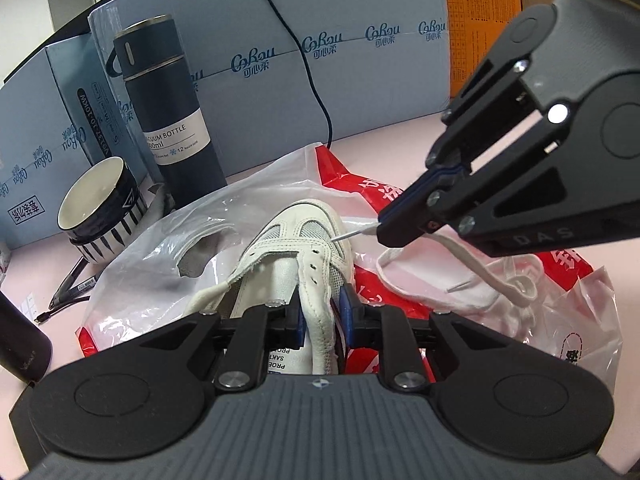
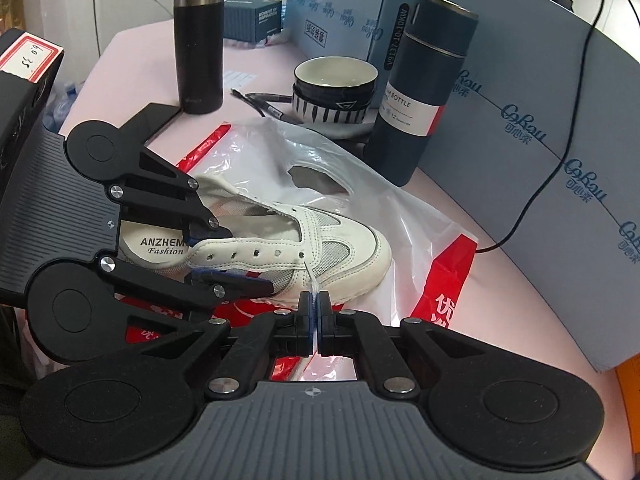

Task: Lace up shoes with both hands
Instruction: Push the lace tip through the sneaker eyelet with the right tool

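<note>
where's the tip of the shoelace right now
The lace tip sticks out of the shut right gripper, touching the front eyelet on the white shoe; in the left wrist view it lies right of the toe, while the left gripper clamps the eyelet flap.

Bright, sharp, fisheye-warped edges

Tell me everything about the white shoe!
The white shoe is a sneaker of leather-looking panels and grey mesh, lying on a plastic bag. Its eyelets are empty. The left gripper is shut on one eyelet flap. The right gripper pinches the white lace, its tip at the front eyelet.
</note>
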`<state>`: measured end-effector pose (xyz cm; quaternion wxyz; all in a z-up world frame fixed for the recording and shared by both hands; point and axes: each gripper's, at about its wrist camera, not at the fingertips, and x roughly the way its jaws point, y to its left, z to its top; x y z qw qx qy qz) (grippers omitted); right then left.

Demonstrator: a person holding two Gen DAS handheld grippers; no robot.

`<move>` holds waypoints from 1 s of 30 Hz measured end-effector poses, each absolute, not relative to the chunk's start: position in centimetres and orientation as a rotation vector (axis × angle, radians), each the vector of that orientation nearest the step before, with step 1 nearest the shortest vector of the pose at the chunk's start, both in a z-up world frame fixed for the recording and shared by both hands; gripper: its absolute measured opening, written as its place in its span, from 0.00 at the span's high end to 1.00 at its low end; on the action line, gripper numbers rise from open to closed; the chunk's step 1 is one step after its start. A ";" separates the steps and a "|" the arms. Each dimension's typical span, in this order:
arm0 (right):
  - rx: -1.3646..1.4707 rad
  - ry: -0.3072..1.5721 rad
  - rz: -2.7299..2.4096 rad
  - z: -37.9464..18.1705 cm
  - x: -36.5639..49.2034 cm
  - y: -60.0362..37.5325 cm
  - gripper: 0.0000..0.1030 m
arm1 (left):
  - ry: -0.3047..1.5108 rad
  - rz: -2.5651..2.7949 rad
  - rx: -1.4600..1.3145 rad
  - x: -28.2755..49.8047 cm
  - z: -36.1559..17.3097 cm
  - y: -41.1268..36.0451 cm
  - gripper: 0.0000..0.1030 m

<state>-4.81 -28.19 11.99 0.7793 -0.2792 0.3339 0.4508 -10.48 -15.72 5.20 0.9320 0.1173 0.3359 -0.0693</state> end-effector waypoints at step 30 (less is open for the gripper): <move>-0.704 0.749 1.011 11.8 -3.5 -25.7 0.98 | 0.688 -0.155 0.252 -10.6 5.1 -15.9 0.82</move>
